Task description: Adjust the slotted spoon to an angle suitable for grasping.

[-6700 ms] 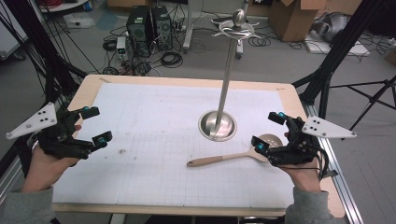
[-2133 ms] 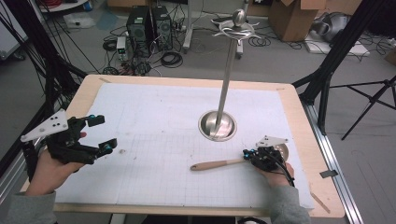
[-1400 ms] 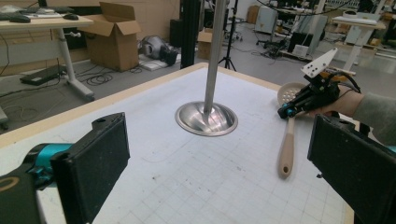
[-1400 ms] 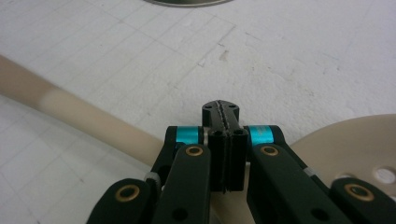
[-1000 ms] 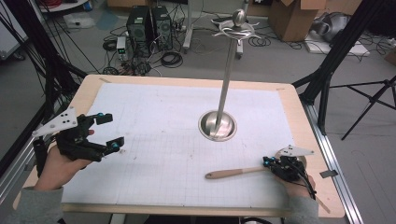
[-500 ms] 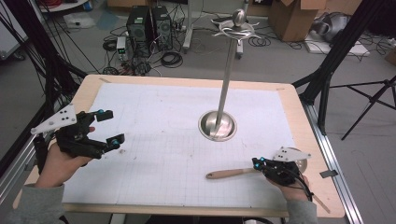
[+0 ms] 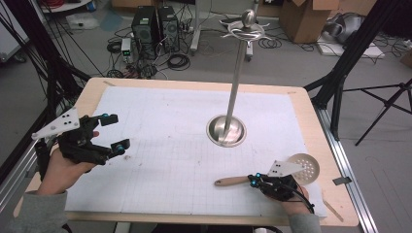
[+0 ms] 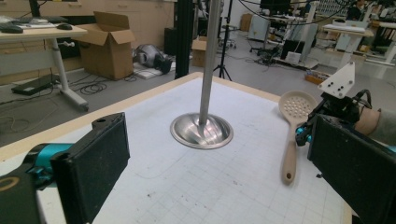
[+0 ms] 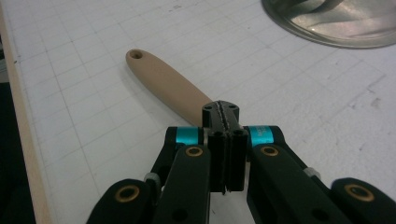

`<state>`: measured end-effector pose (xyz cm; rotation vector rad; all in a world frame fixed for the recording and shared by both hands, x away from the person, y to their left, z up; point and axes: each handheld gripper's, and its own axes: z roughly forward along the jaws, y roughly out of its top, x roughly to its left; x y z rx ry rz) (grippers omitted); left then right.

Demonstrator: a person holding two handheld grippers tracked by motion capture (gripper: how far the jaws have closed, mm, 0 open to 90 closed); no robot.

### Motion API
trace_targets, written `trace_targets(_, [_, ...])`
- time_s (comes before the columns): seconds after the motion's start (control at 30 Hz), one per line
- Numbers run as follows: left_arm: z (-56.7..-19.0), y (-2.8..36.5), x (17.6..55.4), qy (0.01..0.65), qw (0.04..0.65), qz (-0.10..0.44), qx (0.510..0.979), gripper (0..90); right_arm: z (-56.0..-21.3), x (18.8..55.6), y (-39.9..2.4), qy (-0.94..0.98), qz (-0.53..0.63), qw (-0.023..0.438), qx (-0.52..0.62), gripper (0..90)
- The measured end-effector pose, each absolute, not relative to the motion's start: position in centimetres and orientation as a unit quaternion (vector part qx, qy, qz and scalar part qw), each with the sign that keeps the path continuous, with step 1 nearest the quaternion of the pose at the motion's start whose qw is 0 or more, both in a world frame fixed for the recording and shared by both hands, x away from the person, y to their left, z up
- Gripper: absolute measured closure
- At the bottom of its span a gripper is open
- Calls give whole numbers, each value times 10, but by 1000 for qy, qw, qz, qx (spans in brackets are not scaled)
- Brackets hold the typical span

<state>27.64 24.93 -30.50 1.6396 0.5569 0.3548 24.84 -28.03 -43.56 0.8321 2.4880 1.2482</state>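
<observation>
Right gripper (image 7: 254,180) is clamped on the neck of the wooden-handled skimmer (image 7: 232,181), which lies at the near right of the tabletop (image 7: 301,107), handle pointing left. Left gripper (image 7: 114,132) hangs wide and unloaded at the near left. Steel stand (image 7: 226,130) sits right of centre.

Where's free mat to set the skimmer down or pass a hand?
Free: the wide mat between the left gripper and the stand base, and the far strip behind the base. Crowded: the near right corner, where the right gripper is shut on the skimmer, near the table edge.
</observation>
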Motion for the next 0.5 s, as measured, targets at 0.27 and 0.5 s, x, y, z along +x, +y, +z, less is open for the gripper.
trace_targets(0.27, [-307,249,277,245,631,154,719,60,-441,250,-273,855,430,97,274,900])
trace_targets(0.5, [-306,250,276,246,631,156,719,60,-443,253,-266,860,423,95,268,900])
